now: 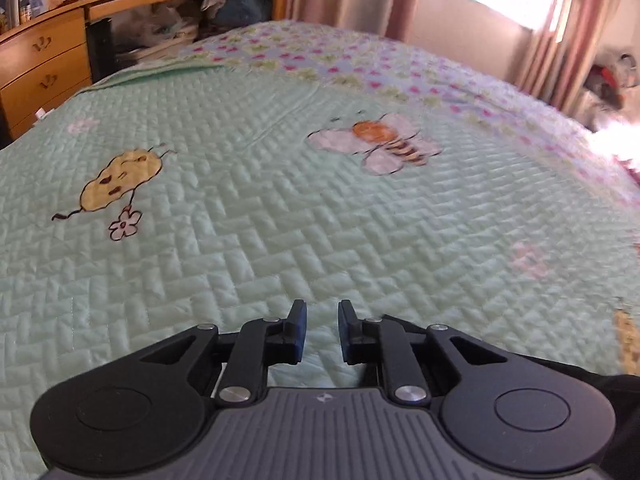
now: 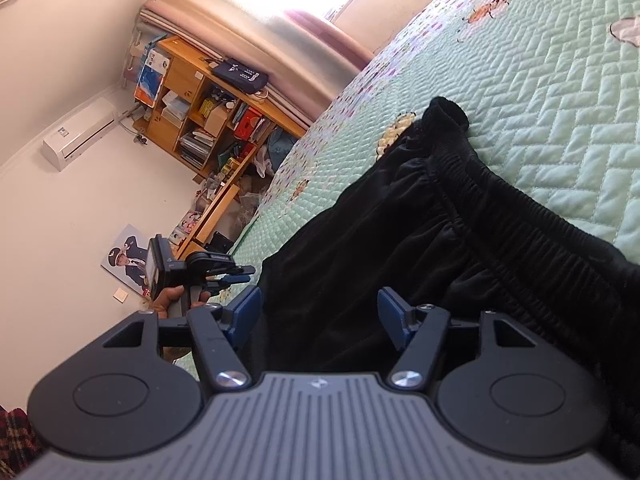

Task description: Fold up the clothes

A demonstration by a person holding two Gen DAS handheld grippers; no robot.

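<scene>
Left wrist view: left gripper [image 1: 322,332] at 6 o'clock, fingers [image 1: 298,330] set narrow, a slim gap with only quilt showing through it, nothing held. No clothing ahead of it. Pale green quilted bed [image 1: 280,240] filled the middle ground; a yellow bug patch at 9 o'clock, a bee patch [image 1: 380,144] toward 1 o'clock. Farther off, wooden drawers [image 1: 44,76] at 10 o'clock and pink curtains [image 1: 552,32] at 1 o'clock.

Right wrist view, rolled sideways: right gripper [image 2: 320,320] at 6 o'clock, fingers [image 2: 390,312] spread wide, black cloth showing between them; the blue pads did not look pressed onto it. Black shorts [image 2: 420,232] lay on the bed from 6 toward 1 o'clock, gathered elastic waistband [image 2: 520,216] running along the quilt side. Near 8 o'clock, a hand [image 2: 170,300] carried the other gripper off the bed's edge. Shelves [image 2: 208,120] beyond, at 10 o'clock.

Judgement: task early. The shorts looked bunched, with no tidy finished fold visible. Taking hold, smoothing and folding all appeared left to do.
</scene>
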